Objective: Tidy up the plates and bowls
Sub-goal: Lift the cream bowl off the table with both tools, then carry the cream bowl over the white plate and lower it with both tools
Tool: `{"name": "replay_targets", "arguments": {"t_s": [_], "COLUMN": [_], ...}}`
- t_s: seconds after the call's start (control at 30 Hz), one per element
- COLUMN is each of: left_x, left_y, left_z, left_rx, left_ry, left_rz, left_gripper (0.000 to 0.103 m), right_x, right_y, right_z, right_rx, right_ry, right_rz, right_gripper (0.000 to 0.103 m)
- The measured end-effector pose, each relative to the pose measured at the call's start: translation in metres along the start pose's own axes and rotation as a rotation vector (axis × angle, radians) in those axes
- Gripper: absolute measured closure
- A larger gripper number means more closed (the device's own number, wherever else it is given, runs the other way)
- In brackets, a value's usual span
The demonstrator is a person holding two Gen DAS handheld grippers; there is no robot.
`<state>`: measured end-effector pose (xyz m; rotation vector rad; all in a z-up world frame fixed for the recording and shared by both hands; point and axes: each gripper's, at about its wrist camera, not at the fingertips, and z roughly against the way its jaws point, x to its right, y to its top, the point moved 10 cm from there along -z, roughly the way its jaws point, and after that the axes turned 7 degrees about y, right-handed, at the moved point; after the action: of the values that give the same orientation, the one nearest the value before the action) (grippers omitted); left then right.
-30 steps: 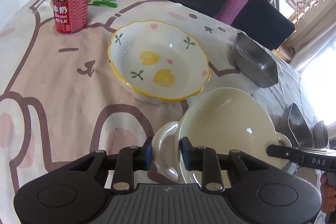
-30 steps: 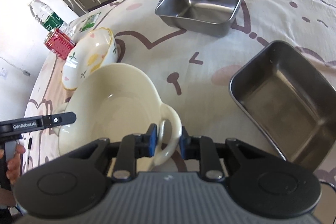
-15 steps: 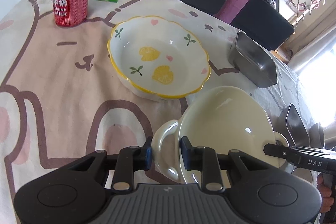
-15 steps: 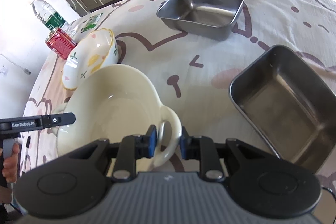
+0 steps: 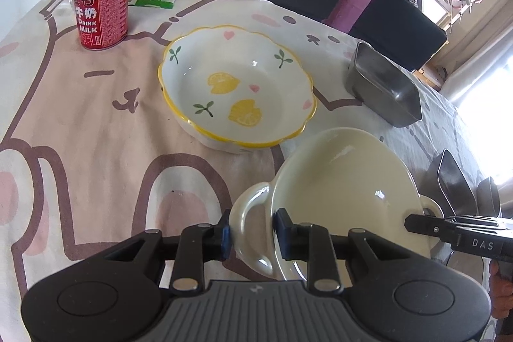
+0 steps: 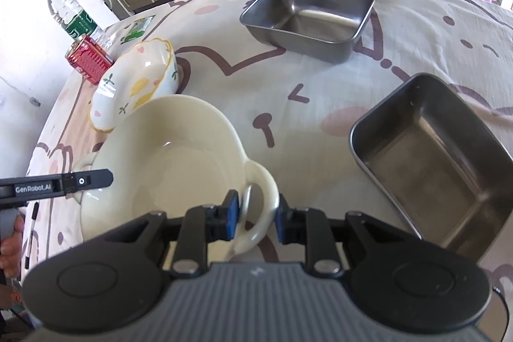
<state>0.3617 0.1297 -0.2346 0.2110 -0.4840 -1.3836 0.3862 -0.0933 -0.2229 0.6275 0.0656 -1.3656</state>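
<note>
On the left, the left gripper is clenched on one loop handle of the cream bowl; on the right, the right gripper grips the opposite handle, so the bowl's handle-to-handle axis runs straight between them. The bowl sits low over the tabletop; whether it rests there I cannot tell. The lemon-print bowl lies just ahead and leftward, nearer the left gripper, likely the stacking target
</note>
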Motion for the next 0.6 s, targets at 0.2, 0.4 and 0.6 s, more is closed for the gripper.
{"name": "replay_targets", "arguments": {"t_s": [0.2, 0.4, 0.6], "left_x": [0.002, 0.007, 0.021], "left_y": [0.004, 0.003, 0.001], "left_z": [0.012, 0.033, 0.065], "left_rx": [0.031, 0.059, 0.108], "left_ry": [0.0, 0.001, -0.01], "left_rz": [0.01, 0.021, 0.042], "left_gripper": [0.074, 0.074, 0.075], "right_x": [-0.002, -0.007, -0.014], "right_y": [0.002, 0.005, 0.003], "right_z": [0.008, 0.026, 0.055], "right_rx": [0.029, 0.076, 0.135], "right_ry": [0.003, 0.009, 0.015], "right_rz": [0.008, 0.001, 0.008], "right_gripper": [0.076, 0.076, 0.076]}}
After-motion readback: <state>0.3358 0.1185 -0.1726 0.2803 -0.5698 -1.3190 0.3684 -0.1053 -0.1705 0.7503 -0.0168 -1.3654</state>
